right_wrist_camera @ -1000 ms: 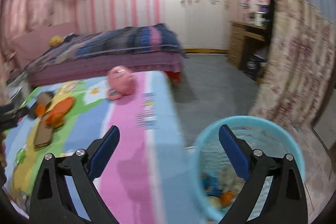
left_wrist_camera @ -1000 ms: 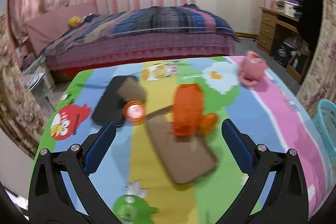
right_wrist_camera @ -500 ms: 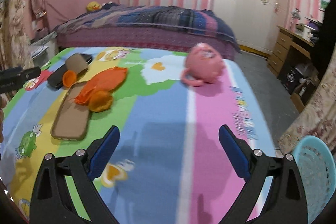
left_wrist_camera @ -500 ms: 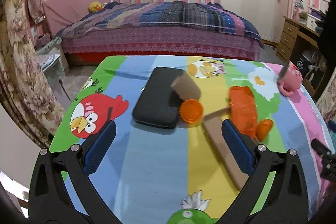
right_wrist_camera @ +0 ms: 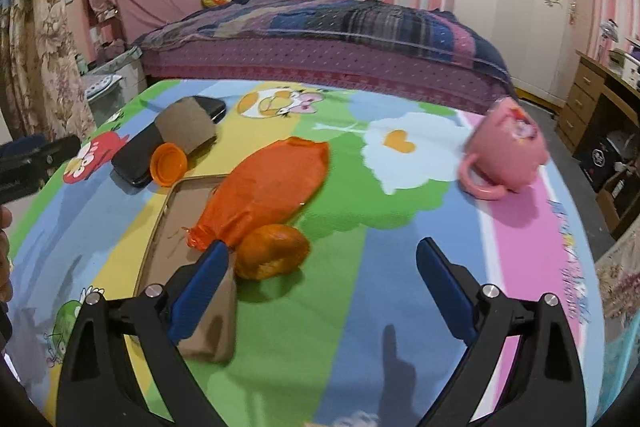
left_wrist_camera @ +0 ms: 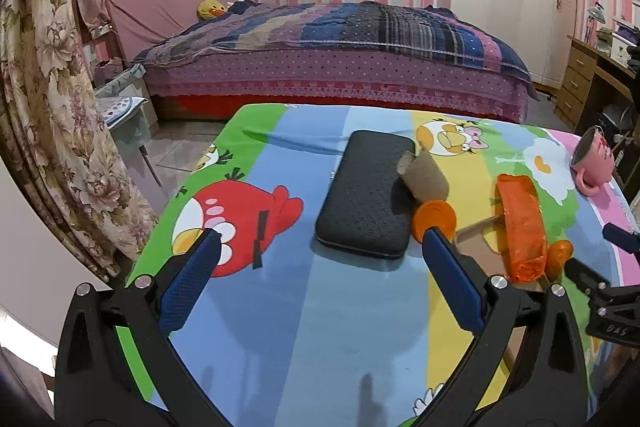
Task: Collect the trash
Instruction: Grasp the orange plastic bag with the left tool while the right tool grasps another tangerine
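An orange plastic bag [right_wrist_camera: 268,183] lies on the cartoon tablecloth [right_wrist_camera: 360,267], partly over a brown phone case [right_wrist_camera: 176,227]. An orange peel piece [right_wrist_camera: 272,257] sits against it. An orange lid [right_wrist_camera: 168,163] and a cardboard tube [right_wrist_camera: 186,125] lie by a black case [right_wrist_camera: 136,151]. The same bag [left_wrist_camera: 520,223], lid [left_wrist_camera: 435,219], tube [left_wrist_camera: 426,175] and black case [left_wrist_camera: 366,193] show in the left wrist view. My right gripper [right_wrist_camera: 320,277] is open and empty, just right of the peel. My left gripper [left_wrist_camera: 320,267] is open and empty, near the black case.
A pink mug [right_wrist_camera: 506,151] stands on the pink stripe at the right, also seen in the left wrist view [left_wrist_camera: 594,161]. A bed [left_wrist_camera: 340,47] lies beyond the table. A wooden desk [right_wrist_camera: 600,95] stands at the right. Floral curtains [left_wrist_camera: 44,107] hang at the left.
My right gripper has swung from the blue basket on the floor back over the table and closed in on the orange bag and peel. My left gripper has shifted left toward the black case.
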A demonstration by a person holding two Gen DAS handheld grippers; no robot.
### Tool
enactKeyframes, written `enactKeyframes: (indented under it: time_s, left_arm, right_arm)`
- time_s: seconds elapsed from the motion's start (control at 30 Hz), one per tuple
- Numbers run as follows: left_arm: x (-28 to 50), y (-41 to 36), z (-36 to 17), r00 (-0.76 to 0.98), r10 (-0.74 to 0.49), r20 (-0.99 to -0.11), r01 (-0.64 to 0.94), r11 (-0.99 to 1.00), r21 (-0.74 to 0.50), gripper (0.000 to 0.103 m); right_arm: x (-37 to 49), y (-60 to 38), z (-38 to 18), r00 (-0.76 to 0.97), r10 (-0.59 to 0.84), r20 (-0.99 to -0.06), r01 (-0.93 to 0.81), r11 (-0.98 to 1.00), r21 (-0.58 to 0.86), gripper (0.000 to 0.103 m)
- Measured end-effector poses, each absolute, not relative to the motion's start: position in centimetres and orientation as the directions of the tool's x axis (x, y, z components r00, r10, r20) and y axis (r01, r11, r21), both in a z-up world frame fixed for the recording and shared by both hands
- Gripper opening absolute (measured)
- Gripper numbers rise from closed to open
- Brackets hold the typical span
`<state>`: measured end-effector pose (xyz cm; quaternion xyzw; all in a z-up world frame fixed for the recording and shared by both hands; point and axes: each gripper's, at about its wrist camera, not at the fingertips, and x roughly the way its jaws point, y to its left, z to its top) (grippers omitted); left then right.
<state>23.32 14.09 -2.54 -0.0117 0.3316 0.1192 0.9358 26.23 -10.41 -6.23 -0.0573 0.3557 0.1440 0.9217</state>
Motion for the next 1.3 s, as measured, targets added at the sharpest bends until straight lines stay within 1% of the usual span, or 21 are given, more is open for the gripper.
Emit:
enactKeyframes:
  time_s: [0.03, 0.1, 0.13, 0.2, 0.27, 0.3, 0.4, 0.5, 0.67, 0.83, 0.93, 1.0, 1.03, 1.07, 1.1, 1.13, 1.2, 1.23, 1.27, 1.3]
  left_arm:
    - [23.4, 14.3, -2.5, 0.750, 0.220, -0.624, -0.239, 0.970, 0.054, 0.097]
    - [23.4, 14.7, -2.5, 0.747, 0.222, -0.626, -0.255, 0.966, 0.039, 0.097]
    - [23.5, 14.8, -2.4, 0.747, 0.221, -0.626, -0.259, 0.965, 0.031, 0.097]
    - [23.6, 14.9, -2.3, 0.751, 0.212, -0.626, -0.263, 0.965, 0.012, 0.097]
    - [23.7, 14.5, -2.2, 0.756, 0.190, -0.627, -0.253, 0.967, -0.012, 0.097]
    - [23.8, 14.3, -2.1, 0.757, 0.185, -0.627, -0.249, 0.968, -0.015, 0.097]
    - [24.0, 12.8, -2.1, 0.760, 0.169, -0.627, -0.220, 0.975, -0.004, 0.097]
    - [24.1, 11.0, -2.4, 0.765, 0.151, -0.626, -0.184, 0.983, 0.012, 0.097]
    - [25.0, 6.8, -3.5, 0.752, 0.095, -0.652, -0.105, 0.994, 0.024, 0.097]
    - [26.1, 2.9, -5.2, 0.733, 0.020, -0.680, -0.055, 0.998, -0.030, 0.097]
    - [27.0, 1.0, -6.2, 0.711, -0.002, -0.703, -0.033, 0.999, -0.036, 0.097]
    - [27.2, 0.0, -6.5, 0.716, -0.033, -0.697, -0.003, 0.999, -0.051, 0.095]
    - [27.3, -0.3, -6.7, 0.716, -0.035, -0.697, 0.005, 0.999, -0.045, 0.094]
    - [27.5, -0.8, -6.9, 0.713, -0.039, -0.700, 0.023, 0.999, -0.032, 0.089]
    - [27.6, -1.0, -7.1, 0.711, -0.042, -0.702, 0.035, 0.999, -0.024, 0.081]
    - [27.9, -1.3, -7.5, 0.702, -0.044, -0.711, 0.046, 0.999, -0.016, 0.076]
    - [28.4, -1.3, -8.2, 0.668, -0.056, -0.742, 0.059, 0.998, -0.023, 0.047]
    - [28.5, -1.1, -8.4, 0.662, -0.053, -0.747, 0.054, 0.998, -0.023, 0.043]
    - [28.4, -1.0, -8.3, 0.669, -0.048, -0.742, 0.049, 0.999, -0.020, 0.035]
    - [28.4, -0.8, -8.1, 0.668, -0.067, -0.741, 0.060, 0.998, -0.037, 0.032]
  right_arm:
    - [26.4, -10.2, -6.3, 0.701, 0.230, -0.675, -0.314, 0.949, -0.002, 0.089]
    - [26.9, -9.8, -6.7, 0.682, 0.248, -0.688, -0.333, 0.943, 0.009, 0.075]
    - [27.1, -9.6, -6.9, 0.667, 0.272, -0.693, -0.353, 0.935, 0.028, 0.071]
    - [27.5, -9.2, -7.3, 0.638, 0.314, -0.703, -0.390, 0.919, 0.058, 0.052]
    - [27.3, -8.9, -7.3, 0.639, 0.326, -0.696, -0.407, 0.912, 0.053, 0.040]
    - [27.2, -8.9, -7.2, 0.644, 0.328, -0.692, -0.409, 0.911, 0.052, 0.036]
    - [26.4, -9.6, -6.8, 0.664, 0.317, -0.677, -0.396, 0.917, 0.040, 0.034]
    - [25.1, -11.0, -6.0, 0.682, 0.265, -0.682, -0.367, 0.930, -0.006, 0.034]
    - [22.0, -15.8, -4.7, 0.714, 0.167, -0.680, -0.252, 0.967, -0.026, 0.034]
    - [20.0, -19.6, -4.6, 0.727, 0.097, -0.680, -0.152, 0.988, -0.021, 0.034]
    - [19.8, -21.2, -4.2, 0.742, 0.087, -0.665, -0.126, 0.992, -0.011, 0.034]
    - [19.9, -21.6, -4.2, 0.746, 0.087, -0.661, -0.130, 0.991, -0.016, 0.034]
    - [20.0, -21.9, -4.3, 0.746, 0.088, -0.660, -0.133, 0.991, -0.018, 0.034]
    - [20.0, -22.1, -4.3, 0.745, 0.090, -0.661, -0.133, 0.991, -0.016, 0.034]
    - [20.2, -22.3, -4.4, 0.743, 0.093, -0.662, -0.133, 0.991, -0.010, 0.034]
    - [20.3, -22.6, -4.6, 0.740, 0.098, -0.666, -0.133, 0.991, -0.002, 0.034]
    - [20.4, -22.7, -4.7, 0.738, 0.101, -0.667, -0.136, 0.991, 0.000, 0.034]
    - [20.4, -22.5, -4.6, 0.739, 0.100, -0.666, -0.137, 0.991, -0.003, 0.034]
    - [20.3, -22.4, -4.5, 0.741, 0.100, -0.664, -0.139, 0.990, -0.007, 0.034]
    - [20.2, -22.4, -4.4, 0.745, 0.099, -0.660, -0.142, 0.990, -0.011, 0.034]
